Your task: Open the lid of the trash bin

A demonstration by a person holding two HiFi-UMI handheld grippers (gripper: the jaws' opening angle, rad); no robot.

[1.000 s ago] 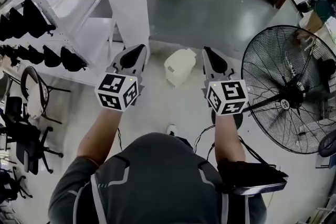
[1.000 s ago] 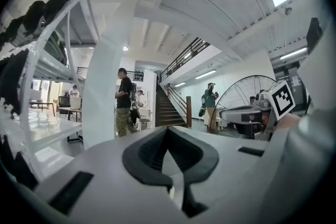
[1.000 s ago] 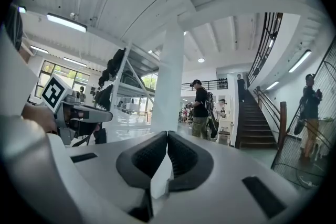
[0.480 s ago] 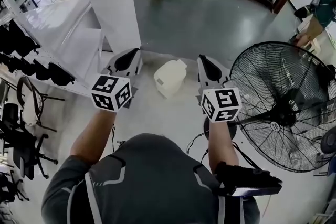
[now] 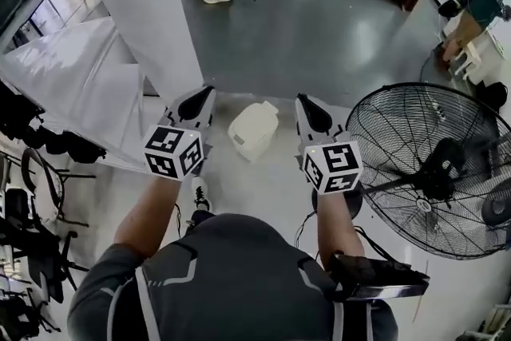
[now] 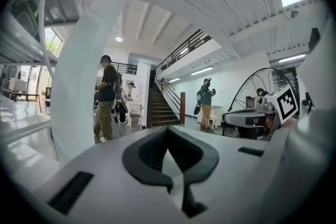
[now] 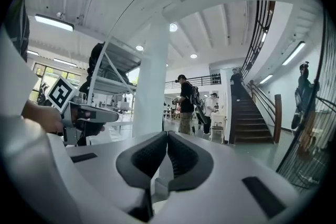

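**Trash bin sits low between my two claws**

It stands on the floor with its lid down, ahead of me and below both claws. My left claw and right claw are squeezed together and hold nothing. Both look about as near. A big fan crowds the right, a white pillar the left.

No legible text anywhere, apparently.
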